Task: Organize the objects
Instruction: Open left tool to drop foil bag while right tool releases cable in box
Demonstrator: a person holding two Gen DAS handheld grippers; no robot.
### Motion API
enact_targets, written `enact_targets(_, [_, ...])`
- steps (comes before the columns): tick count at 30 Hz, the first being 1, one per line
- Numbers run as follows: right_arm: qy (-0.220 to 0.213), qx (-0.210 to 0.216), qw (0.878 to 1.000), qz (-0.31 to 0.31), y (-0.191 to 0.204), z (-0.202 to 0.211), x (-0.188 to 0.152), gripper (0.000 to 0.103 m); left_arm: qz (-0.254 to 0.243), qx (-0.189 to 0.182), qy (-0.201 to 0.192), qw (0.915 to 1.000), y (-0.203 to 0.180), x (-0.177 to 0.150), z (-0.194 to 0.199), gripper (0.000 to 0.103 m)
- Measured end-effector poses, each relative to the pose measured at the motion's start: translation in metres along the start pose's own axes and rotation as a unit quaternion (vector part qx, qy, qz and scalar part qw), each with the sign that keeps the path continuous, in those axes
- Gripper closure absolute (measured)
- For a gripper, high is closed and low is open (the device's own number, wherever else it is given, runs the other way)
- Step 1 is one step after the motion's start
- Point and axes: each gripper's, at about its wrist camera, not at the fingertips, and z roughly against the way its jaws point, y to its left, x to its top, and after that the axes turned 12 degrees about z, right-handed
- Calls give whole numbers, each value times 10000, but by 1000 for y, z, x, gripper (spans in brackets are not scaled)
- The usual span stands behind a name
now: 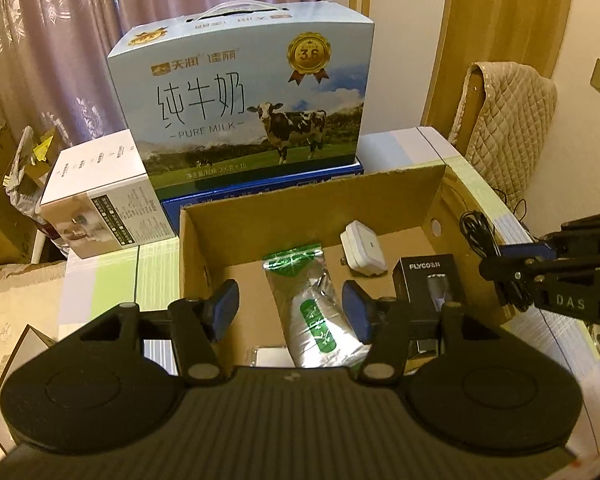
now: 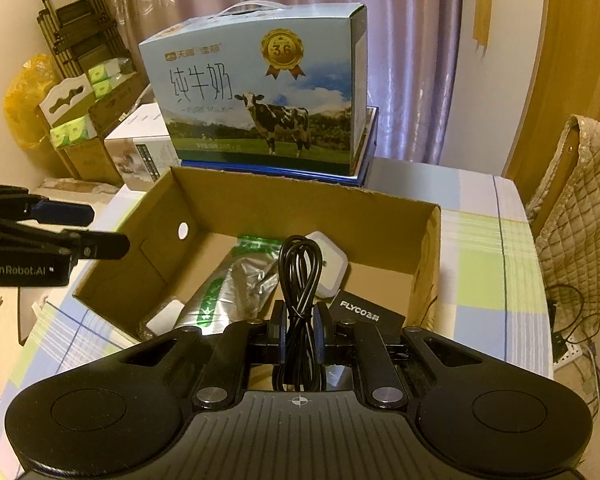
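Observation:
An open cardboard box (image 1: 308,196) (image 2: 300,204) sits on the table. In it lie a silver and green pouch (image 1: 316,308) (image 2: 220,296), a white charger (image 1: 364,250) (image 2: 332,264) and a black FLYCO box (image 1: 430,280) (image 2: 366,312). My left gripper (image 1: 292,308) is open and empty above the pouch. My right gripper (image 2: 300,324) is shut on a coiled black cable (image 2: 298,276) and holds it over the box's near edge. In the left wrist view it (image 1: 512,276) is at the box's right wall with the cable (image 1: 480,232).
A blue milk carton (image 1: 248,92) (image 2: 260,100) stands on a dark blue box behind the cardboard box. A white product box (image 1: 100,200) (image 2: 140,148) is at the left. A chair with a quilted cover (image 1: 504,120) (image 2: 580,188) stands right of the checked tablecloth (image 2: 488,264).

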Motion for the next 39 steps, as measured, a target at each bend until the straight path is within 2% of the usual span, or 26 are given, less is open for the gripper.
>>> enact_targets(6, [-66, 31, 10000, -27, 2, -1, 5, 93, -8, -25, 52, 10000, 0, -5, 0, 51])
enact_targets(9, [-252, 103, 9996, -71, 1, -2, 7, 92, 48, -41, 34, 10000, 1, -5, 1, 49])
enact_targets(10, [-326, 119, 9993, -114, 0, -2, 8, 84, 57, -41, 26, 10000, 2, -5, 1, 45])
enact_targets(11, [-403, 94, 9989, -210, -2, -3, 7, 64, 70, -33, 13, 10000, 2, -6, 2, 44])
enact_targets(13, [-505, 74, 9979, -396, -6, -2, 5, 47, 86, -28, 18, 10000, 3, -7, 2, 44])
enact_targets(28, [-179, -7, 9992, -350, 7, 13, -13, 47, 155, -35, 83, 9998, 10, -28, 13, 39])
enact_targets(35, [-193, -79, 9996, -166, 26, 42, -20, 47, 212, -88, 19, 9997, 3, -42, 39, 37])
enact_targets(37, [-215, -78, 9997, -126, 32, 53, -23, 47, 245, -102, -11, 9996, 1, -47, 50, 31])
enact_targets(39, [-226, -64, 9997, -105, 38, 64, -26, 47, 240, -88, -35, 9997, -2, -52, 61, 31])
